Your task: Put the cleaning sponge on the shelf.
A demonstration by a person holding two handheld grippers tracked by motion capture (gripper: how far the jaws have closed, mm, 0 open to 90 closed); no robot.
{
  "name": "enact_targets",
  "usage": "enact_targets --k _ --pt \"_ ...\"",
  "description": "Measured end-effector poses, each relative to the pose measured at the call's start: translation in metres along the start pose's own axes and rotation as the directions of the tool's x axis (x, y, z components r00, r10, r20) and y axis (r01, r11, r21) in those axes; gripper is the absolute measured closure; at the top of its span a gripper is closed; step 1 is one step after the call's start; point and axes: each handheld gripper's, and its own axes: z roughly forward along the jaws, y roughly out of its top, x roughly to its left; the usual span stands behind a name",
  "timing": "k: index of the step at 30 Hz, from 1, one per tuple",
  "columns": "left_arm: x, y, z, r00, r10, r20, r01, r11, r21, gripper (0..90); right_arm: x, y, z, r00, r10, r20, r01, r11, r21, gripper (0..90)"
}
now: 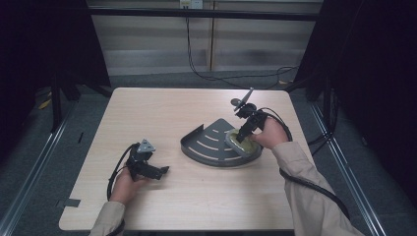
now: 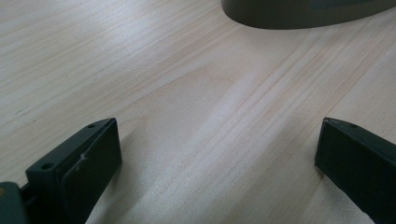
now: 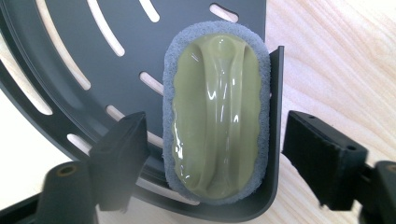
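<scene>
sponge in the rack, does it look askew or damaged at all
Nothing stands out. The sponge lies flat in the slotted rack, close against its side wall, looking intact. The open right gripper straddles it without touching.

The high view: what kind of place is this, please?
Probably a recording booth or lab, not a home. A bare wooden table stands between dark curtains, with metal rails on the floor and a cable hanging down the back wall.
</scene>
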Motion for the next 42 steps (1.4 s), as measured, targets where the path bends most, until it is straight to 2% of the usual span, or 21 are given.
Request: enact_targets --k 10,17,30,42 --pt "0.0 0.0 0.0 1.0 0.0 0.0 0.0 1.0 0.0 0.0 0.004 -0.007 -0.011 0.9997 -0.019 -0.017 0.018 0.999 -0.031 20.0" --pt "0.0 0.0 0.0 1.0 0.001 0.0 -0.001 1.0 0.0 0.0 0.005 -0.012 -0.017 0.9992 -0.027 -0.03 0.026 0.999 -0.028 19.3" --pt "0.0 0.0 0.0 1.0 0.0 0.0 0.0 1.0 0.0 0.0 0.01 -0.027 -0.025 0.9973 -0.069 -0.026 0.069 0.997 -0.025 16.7" --pt "0.0 0.0 0.0 1.0 -0.003 0.001 0.003 1.0 -0.001 0.0 0.01 -0.042 -0.034 0.9967 -0.069 -0.042 0.067 0.996 -0.053 15.6"
